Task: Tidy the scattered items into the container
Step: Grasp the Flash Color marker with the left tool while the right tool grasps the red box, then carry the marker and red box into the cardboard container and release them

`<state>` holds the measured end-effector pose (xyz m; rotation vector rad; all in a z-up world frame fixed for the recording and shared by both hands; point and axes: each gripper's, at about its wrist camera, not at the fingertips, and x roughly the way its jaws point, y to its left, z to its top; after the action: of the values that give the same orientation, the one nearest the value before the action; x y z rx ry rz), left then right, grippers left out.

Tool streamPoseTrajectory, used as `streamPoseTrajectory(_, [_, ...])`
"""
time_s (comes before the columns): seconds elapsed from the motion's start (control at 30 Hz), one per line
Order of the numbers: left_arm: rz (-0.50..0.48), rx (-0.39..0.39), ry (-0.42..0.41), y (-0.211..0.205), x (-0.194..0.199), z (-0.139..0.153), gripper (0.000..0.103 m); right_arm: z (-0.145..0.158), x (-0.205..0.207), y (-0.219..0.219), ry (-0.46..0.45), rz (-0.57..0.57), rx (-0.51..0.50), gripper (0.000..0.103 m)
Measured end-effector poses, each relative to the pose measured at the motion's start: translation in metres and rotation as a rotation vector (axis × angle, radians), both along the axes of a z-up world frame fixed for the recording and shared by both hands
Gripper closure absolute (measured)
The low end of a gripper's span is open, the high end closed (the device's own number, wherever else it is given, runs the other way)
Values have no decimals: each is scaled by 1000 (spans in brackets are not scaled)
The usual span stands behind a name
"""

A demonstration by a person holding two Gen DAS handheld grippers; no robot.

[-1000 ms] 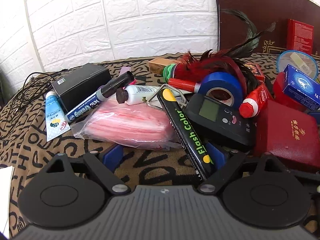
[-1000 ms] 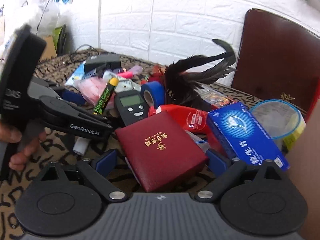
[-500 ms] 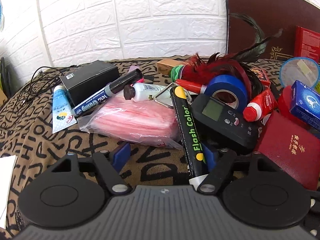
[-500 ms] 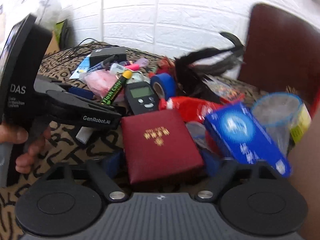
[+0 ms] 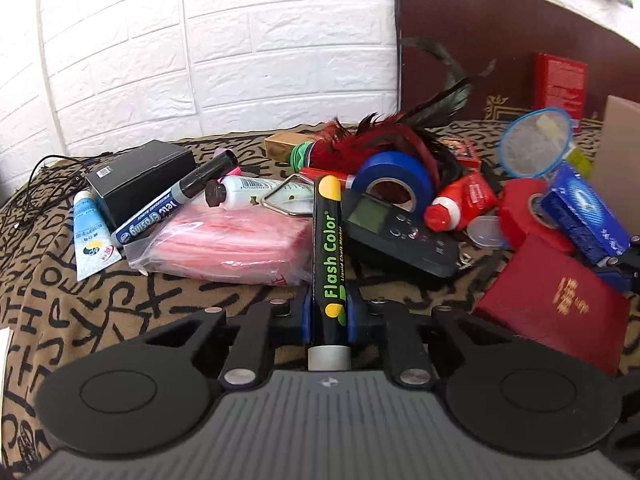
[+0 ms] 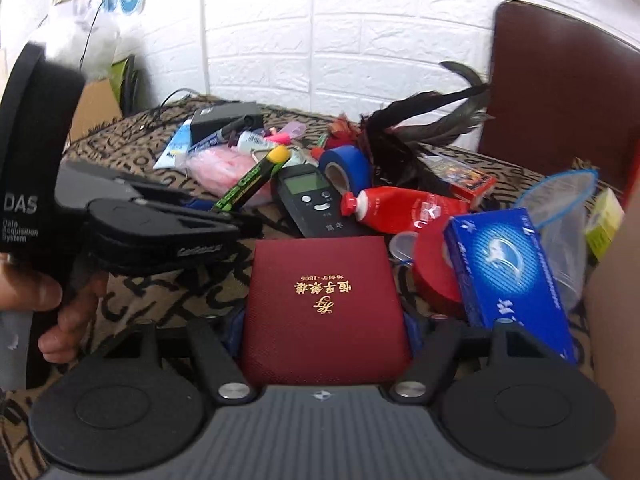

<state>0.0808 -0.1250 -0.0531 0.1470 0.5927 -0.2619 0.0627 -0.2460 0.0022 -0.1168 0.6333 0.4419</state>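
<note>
My left gripper (image 5: 328, 312) is shut on the black Flash Color chalk marker (image 5: 329, 248), near its silver rear end; the marker's yellow tip rests on the pile. The marker also shows in the right wrist view (image 6: 252, 180), held by the left gripper (image 6: 224, 216). My right gripper (image 6: 320, 328) is shut on the dark red case with gold characters (image 6: 324, 312), its blue pads pressed against both sides. The red case also shows in the left wrist view (image 5: 556, 300). A brown cardboard container edge (image 5: 620, 148) stands at the far right.
The patterned cloth table (image 5: 80, 280) holds a pink bag (image 5: 236, 248), black device (image 5: 400, 228), blue tape (image 5: 394, 180), red tape (image 5: 528, 212), red tube (image 5: 460, 204), blue box (image 5: 584, 208), black box (image 5: 140, 180), feather duster (image 5: 400, 136). A dark chair back (image 5: 500, 40) stands behind.
My left gripper has closed on the chalk marker. My right gripper has closed on the red case's sides and moved in slightly.
</note>
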Motion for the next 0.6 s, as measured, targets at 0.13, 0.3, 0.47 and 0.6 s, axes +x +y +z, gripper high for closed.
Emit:
streamPoseTrajectory(0.13, [-13, -12, -23, 10, -12, 6, 85, 6, -9, -7, -23, -31, 15, 33])
streamPoseTrajectory(0.3, [-3, -10, -40, -3, -24, 27, 85, 19, -13, -16, -48, -78, 39, 33])
streamPoseTrajectory(0.47, [-33, -13, -82, -15, -28, 55, 85, 43, -17, -25, -92, -121, 34, 33])
streamPoseTrajectory(0.6, [-85, -21, -131, -36, -32, 84, 85, 71, -23, -37, -146, -165, 26, 33])
